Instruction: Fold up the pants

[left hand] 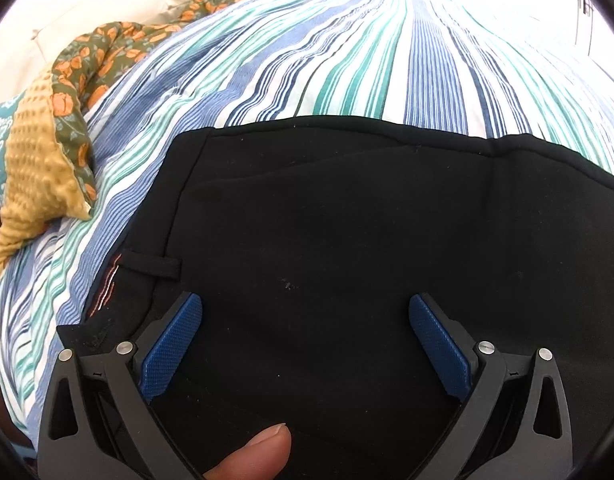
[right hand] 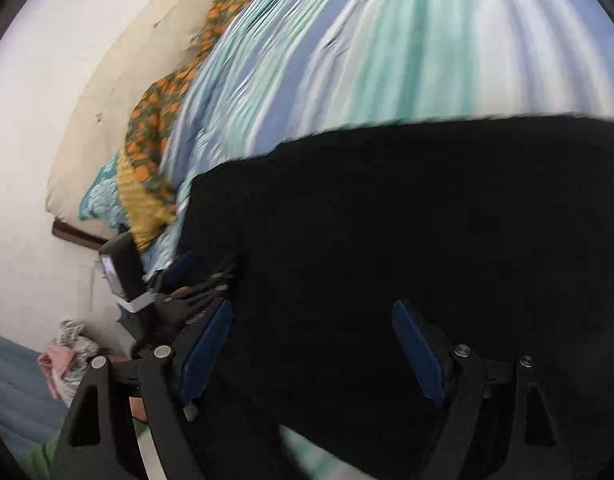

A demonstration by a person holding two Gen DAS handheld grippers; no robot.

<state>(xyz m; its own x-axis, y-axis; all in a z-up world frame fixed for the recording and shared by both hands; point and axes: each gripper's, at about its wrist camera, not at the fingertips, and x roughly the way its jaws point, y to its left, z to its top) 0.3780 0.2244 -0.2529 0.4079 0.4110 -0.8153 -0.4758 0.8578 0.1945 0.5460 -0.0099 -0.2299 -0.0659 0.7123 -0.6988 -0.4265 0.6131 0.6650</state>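
Black pants lie flat on a striped bedspread, with the waistband and a belt loop at the left. My left gripper hovers just over the cloth, open, its blue pads wide apart with nothing pinched. A thumb shows at the bottom edge. The right wrist view is motion-blurred. There the right gripper is also open above the pants, with nothing held between its pads. The left gripper's body shows at the pants' left edge.
A floral quilt and a yellow dotted blanket are bunched along the bed's left side. Beyond the left edge of the bedspread, a small heap of clothes lies on the floor by a white wall.
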